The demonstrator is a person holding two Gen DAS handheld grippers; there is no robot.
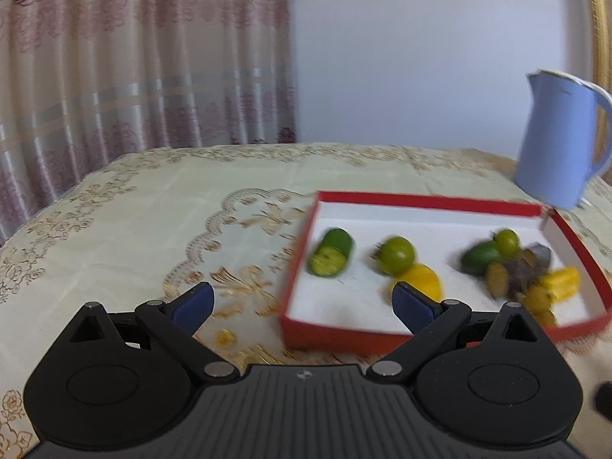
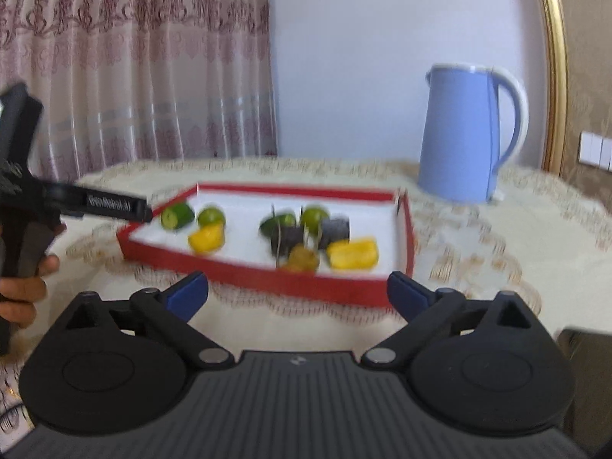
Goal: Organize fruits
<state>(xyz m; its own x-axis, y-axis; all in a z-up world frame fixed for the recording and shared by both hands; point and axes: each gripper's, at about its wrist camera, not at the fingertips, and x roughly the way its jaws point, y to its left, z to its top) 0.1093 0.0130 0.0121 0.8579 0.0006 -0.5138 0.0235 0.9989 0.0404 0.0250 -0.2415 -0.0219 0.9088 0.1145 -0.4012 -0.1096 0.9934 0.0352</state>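
Both tools [image 1: 302, 302] [image 2: 296, 290] wide open, empty

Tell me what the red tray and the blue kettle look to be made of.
Red tray: apparently cardboard, matte red outside with a white lining; its thin, straight walls meet at folded corners. Blue kettle: likely plastic, smooth and softly glossy, with a white rim and a white-edged handle. Blur leaves both uncertain.

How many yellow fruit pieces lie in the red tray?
2. One yellow piece lies in the left group, in front of the round green fruit; the other yellow piece lies at the right group's front. The pile could hide more.
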